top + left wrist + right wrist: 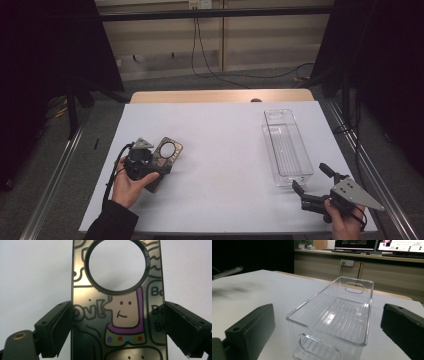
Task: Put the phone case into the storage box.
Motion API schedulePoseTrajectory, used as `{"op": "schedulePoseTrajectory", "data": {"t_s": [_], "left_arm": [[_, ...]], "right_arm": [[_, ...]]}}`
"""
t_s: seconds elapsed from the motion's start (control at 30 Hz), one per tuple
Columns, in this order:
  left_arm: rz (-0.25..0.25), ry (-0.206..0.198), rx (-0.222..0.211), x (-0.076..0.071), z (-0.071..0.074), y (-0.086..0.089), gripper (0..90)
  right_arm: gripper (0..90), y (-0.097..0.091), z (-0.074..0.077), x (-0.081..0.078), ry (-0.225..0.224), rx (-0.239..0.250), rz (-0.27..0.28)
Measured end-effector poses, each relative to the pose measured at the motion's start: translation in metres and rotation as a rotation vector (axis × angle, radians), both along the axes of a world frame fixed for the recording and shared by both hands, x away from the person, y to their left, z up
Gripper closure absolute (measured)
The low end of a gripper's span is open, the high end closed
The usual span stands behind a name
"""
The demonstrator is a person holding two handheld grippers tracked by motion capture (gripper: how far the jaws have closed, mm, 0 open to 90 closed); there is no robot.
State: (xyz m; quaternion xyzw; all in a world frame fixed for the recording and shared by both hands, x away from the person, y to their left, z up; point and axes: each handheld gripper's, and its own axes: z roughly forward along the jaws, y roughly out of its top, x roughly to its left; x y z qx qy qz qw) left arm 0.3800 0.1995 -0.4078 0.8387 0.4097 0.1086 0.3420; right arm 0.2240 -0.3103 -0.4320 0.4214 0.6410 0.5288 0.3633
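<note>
A: Risk first: left hand-held gripper (117, 322) has its jaws pressed on the long edges of the phone case (117, 315). Grip is edge-on and thin; tilt could let it slip or twist out.

B: Case location, look?

A: Left side of bench (220, 145), well apart from clear bin (286, 146). Glossy, cartoon print, round camera hole. Right hand-held gripper (312, 176) open, empty, near the bin.

A white table (225, 145) spreads under the right tongs (309, 176). Far beyond them, monitors (387, 245) stand on a counter, above a wall socket (347, 263) and black cables (215, 75).
</note>
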Motion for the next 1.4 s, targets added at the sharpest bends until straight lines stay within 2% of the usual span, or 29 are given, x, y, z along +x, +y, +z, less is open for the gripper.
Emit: {"op": "schedulePoseTrajectory", "data": {"t_s": [0.13,0.47,0.63,0.73,0.8,1.23,1.33,1.4], "left_arm": [[-0.011,-0.049,-0.047,-0.001,0.003,0.001,12.3],[-0.068,-0.124,-0.092,-0.005,0.004,-0.003,12.3],[-0.106,-0.136,-0.106,-0.007,0.004,-0.006,12.3],[-0.130,-0.152,-0.137,-0.009,0.005,-0.008,12.2],[-0.138,-0.164,-0.140,-0.010,0.006,-0.010,12.3],[-0.212,-0.206,-0.230,-0.018,0.007,-0.021,12.3],[-0.237,-0.216,-0.268,-0.020,0.006,-0.025,12.3],[-0.254,-0.227,-0.266,-0.021,0.006,-0.027,12.2]], "right_arm": [[0.0,0.000,0.000,0.000,0.000,0.000,0.000],[0.0,0.000,0.000,0.000,0.000,0.000,0.001],[0.0,0.000,0.000,0.000,0.000,0.003,0.001],[0.0,0.000,0.000,0.000,0.001,0.002,0.001],[0.0,0.000,0.000,0.000,-0.001,0.002,0.001],[0.0,0.001,0.000,0.000,0.000,0.001,0.010],[0.0,0.001,0.000,0.000,-0.001,0.000,0.015],[0.0,0.001,0.000,0.000,0.000,-0.001,0.020]]}}
